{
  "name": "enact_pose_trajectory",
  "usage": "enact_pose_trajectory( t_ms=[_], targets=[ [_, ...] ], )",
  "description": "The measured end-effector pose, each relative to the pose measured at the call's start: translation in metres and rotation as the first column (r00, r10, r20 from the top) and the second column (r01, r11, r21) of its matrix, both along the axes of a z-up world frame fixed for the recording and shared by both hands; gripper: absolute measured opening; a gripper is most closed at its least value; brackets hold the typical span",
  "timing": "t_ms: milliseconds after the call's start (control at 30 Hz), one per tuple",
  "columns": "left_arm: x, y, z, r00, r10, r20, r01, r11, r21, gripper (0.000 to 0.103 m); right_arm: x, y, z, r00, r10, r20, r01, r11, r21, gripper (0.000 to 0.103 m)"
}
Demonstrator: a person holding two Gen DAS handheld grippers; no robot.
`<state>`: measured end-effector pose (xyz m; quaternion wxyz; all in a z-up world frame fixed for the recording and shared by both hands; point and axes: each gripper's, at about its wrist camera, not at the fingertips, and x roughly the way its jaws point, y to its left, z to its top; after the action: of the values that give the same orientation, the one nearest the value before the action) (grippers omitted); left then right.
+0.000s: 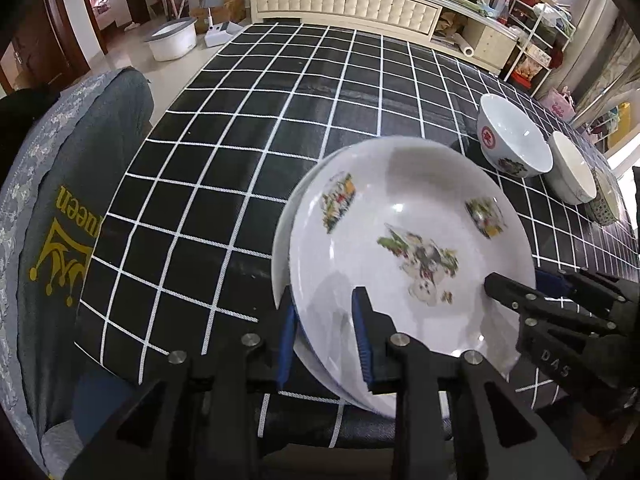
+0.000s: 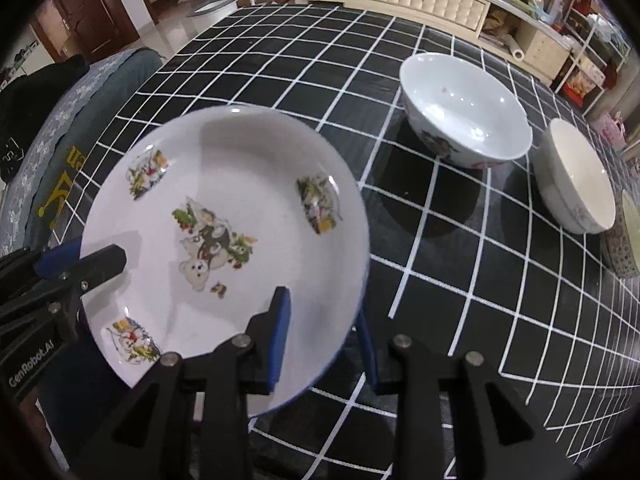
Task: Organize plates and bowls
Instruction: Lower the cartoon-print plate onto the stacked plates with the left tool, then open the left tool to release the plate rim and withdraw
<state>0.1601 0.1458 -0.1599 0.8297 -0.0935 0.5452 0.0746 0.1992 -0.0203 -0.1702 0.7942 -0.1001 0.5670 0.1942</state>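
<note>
A white plate with cartoon prints (image 1: 404, 236) (image 2: 228, 224) hangs over the near edge of the black checked table (image 1: 280, 128); a second white plate's rim (image 1: 282, 240) shows just under it. My left gripper (image 1: 326, 336) straddles the stack's left rim, one finger above and one below. My right gripper (image 2: 324, 332) straddles the printed plate's right rim the same way; it shows in the left view (image 1: 516, 292). The left gripper shows at the plate's left in the right view (image 2: 92, 260). Whether the pads press the plates is unclear.
A white bowl with a red mark (image 1: 514, 140) (image 2: 464, 108) stands at the right. A cream bowl (image 1: 572, 172) (image 2: 576, 176) and a patterned bowl (image 1: 606, 204) (image 2: 626, 236) sit beyond it. A grey covered chair (image 1: 68, 208) stands to the left.
</note>
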Motion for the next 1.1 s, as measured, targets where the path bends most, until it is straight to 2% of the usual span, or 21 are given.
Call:
enact_pose_trajectory(
  t_ms=[133,200,300,533,700,967,1100],
  targets=[
    [-0.005,-0.005,0.002,1.000,0.000,0.005,0.000,1.000,0.013,0.031,-0.002,-0.006,0.002,1.000,-0.010,-0.013,0.010,1.000,0.022,0.037],
    [-0.008,-0.007,0.005,1.000,0.005,0.009,-0.006,0.999,0.042,0.040,-0.003,-0.008,0.005,1.000,-0.013,-0.010,0.014,1.000,0.025,0.037],
    [-0.013,-0.008,0.013,1.000,0.001,0.025,-0.003,0.997,0.083,0.041,-0.007,-0.013,0.012,1.000,-0.019,0.002,0.019,0.999,0.044,0.037],
    [-0.018,-0.016,0.036,0.997,-0.014,0.073,0.008,0.996,0.090,0.041,-0.011,-0.030,0.031,0.998,-0.048,0.032,0.045,0.995,0.093,0.039],
    [-0.013,-0.034,0.047,0.994,-0.055,0.096,0.045,0.994,0.096,0.041,-0.009,-0.050,0.052,0.993,-0.095,0.076,0.085,0.988,0.125,0.052],
    [0.006,-0.065,0.061,0.985,-0.125,0.123,0.115,0.990,0.083,0.041,-0.003,-0.080,0.085,0.969,-0.152,0.196,0.124,0.981,0.147,0.069],
    [0.016,-0.079,0.070,0.976,-0.159,0.146,0.148,0.985,0.086,0.049,0.005,-0.092,0.096,0.955,-0.164,0.248,0.132,0.981,0.141,0.082]
  ],
)
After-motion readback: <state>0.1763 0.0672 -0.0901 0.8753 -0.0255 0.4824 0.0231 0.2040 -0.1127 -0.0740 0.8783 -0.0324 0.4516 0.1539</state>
